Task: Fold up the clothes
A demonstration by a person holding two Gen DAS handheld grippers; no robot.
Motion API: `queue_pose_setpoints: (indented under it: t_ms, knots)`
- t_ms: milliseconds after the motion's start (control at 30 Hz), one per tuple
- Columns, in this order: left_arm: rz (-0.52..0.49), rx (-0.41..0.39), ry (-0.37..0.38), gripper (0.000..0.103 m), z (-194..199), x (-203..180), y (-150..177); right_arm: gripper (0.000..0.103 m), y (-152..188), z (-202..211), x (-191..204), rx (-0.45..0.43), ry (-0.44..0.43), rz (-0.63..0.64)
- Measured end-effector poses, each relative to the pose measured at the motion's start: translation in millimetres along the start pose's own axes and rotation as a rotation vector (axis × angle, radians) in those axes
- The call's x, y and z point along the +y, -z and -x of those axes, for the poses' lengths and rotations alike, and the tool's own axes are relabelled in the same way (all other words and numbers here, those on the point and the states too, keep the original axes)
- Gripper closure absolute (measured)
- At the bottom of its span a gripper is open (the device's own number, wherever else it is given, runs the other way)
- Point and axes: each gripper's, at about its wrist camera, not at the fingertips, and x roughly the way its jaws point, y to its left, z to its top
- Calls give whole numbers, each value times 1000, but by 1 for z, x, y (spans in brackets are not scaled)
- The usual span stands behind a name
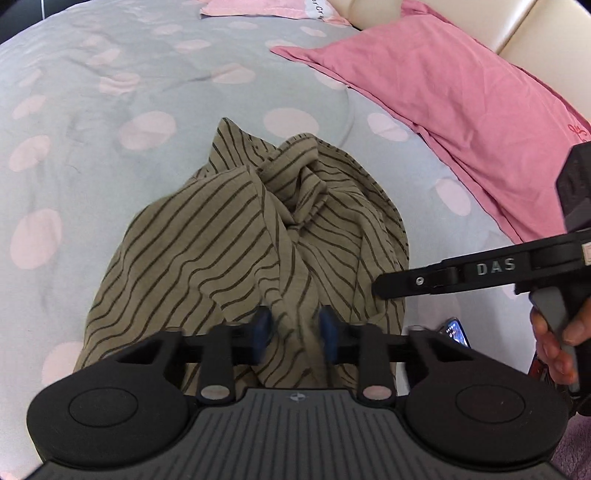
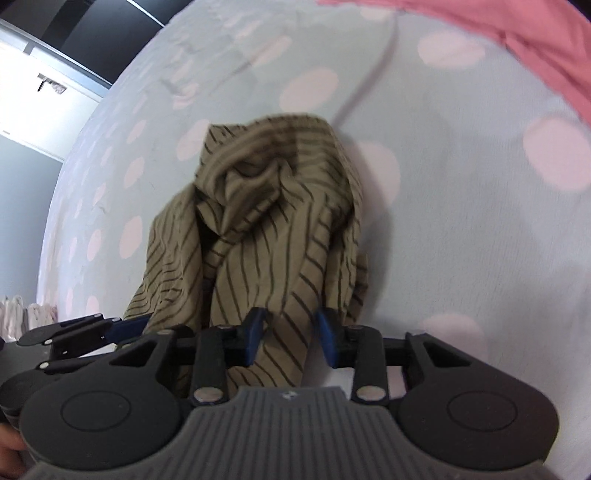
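An olive-brown garment with thin dark stripes (image 1: 236, 236) lies crumpled in a heap on the bed. My left gripper (image 1: 294, 329) points down at its near edge, and a bunched fold of the cloth fills the gap between the blue pads, which press on it. My right gripper (image 2: 290, 334) holds another gathered strip of the same garment (image 2: 266, 221) between its blue pads. In the left wrist view the right gripper's black finger (image 1: 406, 282) reaches in from the right onto the cloth, held by a hand (image 1: 554, 339). The left gripper's fingers (image 2: 122, 326) show at the lower left of the right wrist view.
The bed has a pale blue cover with pink dots (image 1: 110, 92). A pink pillow (image 1: 443, 96) lies at the right, against a cream headboard (image 1: 517, 26). A phone (image 1: 456, 330) lies beside the garment's near right edge. Pink folded cloth (image 1: 258, 7) is at the far end.
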Motion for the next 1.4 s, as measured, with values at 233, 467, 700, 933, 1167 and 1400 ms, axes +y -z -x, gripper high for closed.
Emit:
queue_pose_setpoints:
  t_ms: [233,467,700,933,1167,1400]
  knots:
    - [29,-119,-62,102,42,16,4,100,8,13,8,-26,45,96]
    - [142,-331,-194,103,149,63,17,101,17,51,25,-160,168,233]
    - [205,-509,-354,103,271,92,45,101,34,110,62,-362,259,401]
    - [209,-696,-454,103,390,93,80,102,44,188,112,-536,296,544]
    - [125,-947,-540,103,504,46,112,102,84,313,219,-890,321,807]
    - [48,-1216,-499,103,609,-17,160,102,143,456,279,-1350,263,849]
